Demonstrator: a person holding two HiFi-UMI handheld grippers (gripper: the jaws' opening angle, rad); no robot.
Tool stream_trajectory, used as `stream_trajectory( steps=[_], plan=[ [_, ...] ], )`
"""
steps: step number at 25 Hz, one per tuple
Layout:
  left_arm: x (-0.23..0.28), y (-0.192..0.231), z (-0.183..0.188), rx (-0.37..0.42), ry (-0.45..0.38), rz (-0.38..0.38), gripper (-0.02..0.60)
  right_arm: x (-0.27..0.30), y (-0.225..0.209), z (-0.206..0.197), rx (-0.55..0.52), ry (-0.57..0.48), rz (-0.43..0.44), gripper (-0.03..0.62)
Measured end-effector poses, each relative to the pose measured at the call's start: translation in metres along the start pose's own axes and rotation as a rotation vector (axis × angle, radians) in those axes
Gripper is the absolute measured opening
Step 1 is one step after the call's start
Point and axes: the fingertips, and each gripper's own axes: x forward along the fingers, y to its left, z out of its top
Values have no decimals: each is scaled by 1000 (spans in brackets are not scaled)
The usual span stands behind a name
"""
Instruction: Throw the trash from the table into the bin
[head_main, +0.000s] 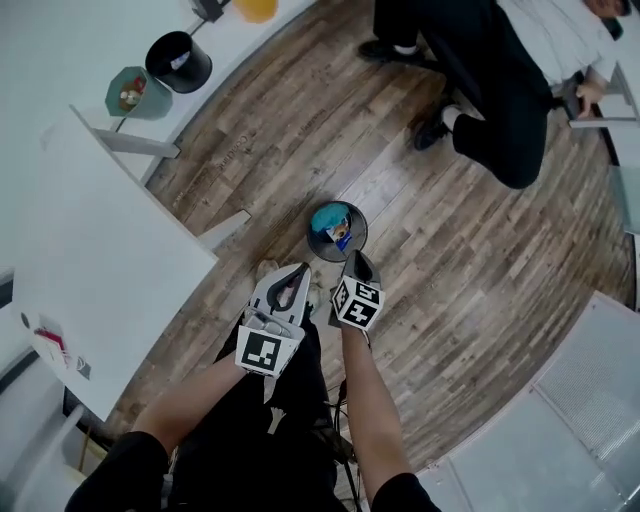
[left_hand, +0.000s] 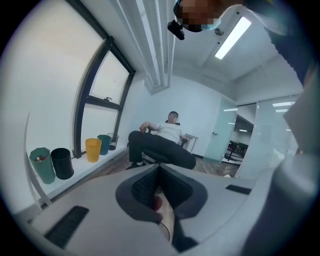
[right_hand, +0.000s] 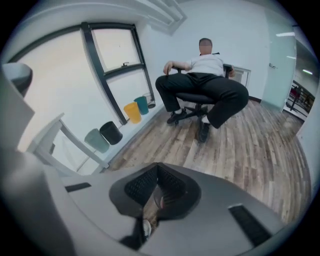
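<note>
Trash (head_main: 338, 232) is already in the bin (head_main: 311, 240) on the floor, just ahead of both my hand-held grippers. Left hand-held gripper (head_main: 298, 272) and right hand-held gripper (head_main: 357, 262) are pressed together, empty. A red-and-white scrap (head_main: 50, 342) lies at the table's (head_main: 110, 250) near left corner; left is nearer.

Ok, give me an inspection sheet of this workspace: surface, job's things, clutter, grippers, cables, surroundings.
Surface: white rectangular table, mostly bare; small red-and-white item at one end.
Job's things: round dark mesh bin on the wood floor, teal and blue trash inside.
Clutter: nothing seen.
Grippers: left gripper and right gripper both shut, empty, near the mesh bin.
Cables: nothing seen.
Surroundings: seated person in dark trousers; black bucket, green bucket and yellow bucket on a white ledge.
</note>
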Motion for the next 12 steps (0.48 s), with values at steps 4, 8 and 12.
stream_trajectory(
  steps=[4,8,12],
  plan=[
    [-29,-26,56,20,-30,-1,-3,-77,45,78,-51,-153,112,6],
    [-64,-53,116,59,-117,27,-3,-170,80,136,-156,-331,221,6],
    [-88,-46,154,121,-175,146,-3,-216,102,165,-172,-415,319,6]
  ],
)
